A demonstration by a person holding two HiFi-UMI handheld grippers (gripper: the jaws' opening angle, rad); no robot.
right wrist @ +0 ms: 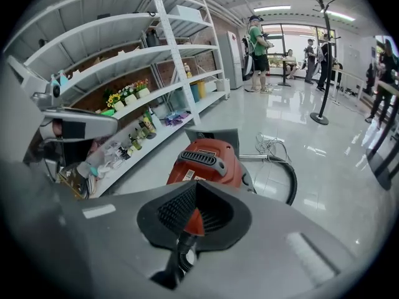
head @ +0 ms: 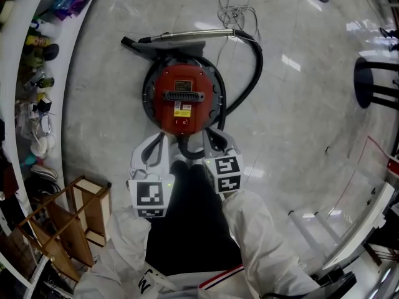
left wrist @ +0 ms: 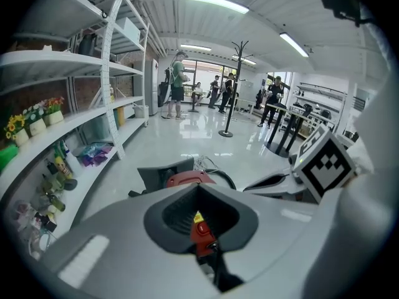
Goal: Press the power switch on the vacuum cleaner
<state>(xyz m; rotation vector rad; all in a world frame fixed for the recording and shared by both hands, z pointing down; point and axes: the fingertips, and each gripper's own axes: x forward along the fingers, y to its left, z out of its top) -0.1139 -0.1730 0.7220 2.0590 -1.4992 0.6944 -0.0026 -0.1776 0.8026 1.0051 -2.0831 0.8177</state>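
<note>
On glossy pale floor (head: 299, 104) beside shelving (left wrist: 68, 60) sits the vacuum cleaner (head: 182, 98).

The vacuum cleaner (head: 166, 102) is red with a black grille (head: 183, 96), a yellow label (head: 182, 110) and a black hose (head: 254, 67), on a pale grey marbled floor (head: 299, 117). The left gripper (head: 156, 143) and right gripper (head: 215, 141) are pale grey, and each of the 2 bears black-and-white square markers (head: 150, 196); the sleeves (head: 259, 242) are white.

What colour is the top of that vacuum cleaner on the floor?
The vacuum cleaner has a red top; it shows best in the head view.
</note>
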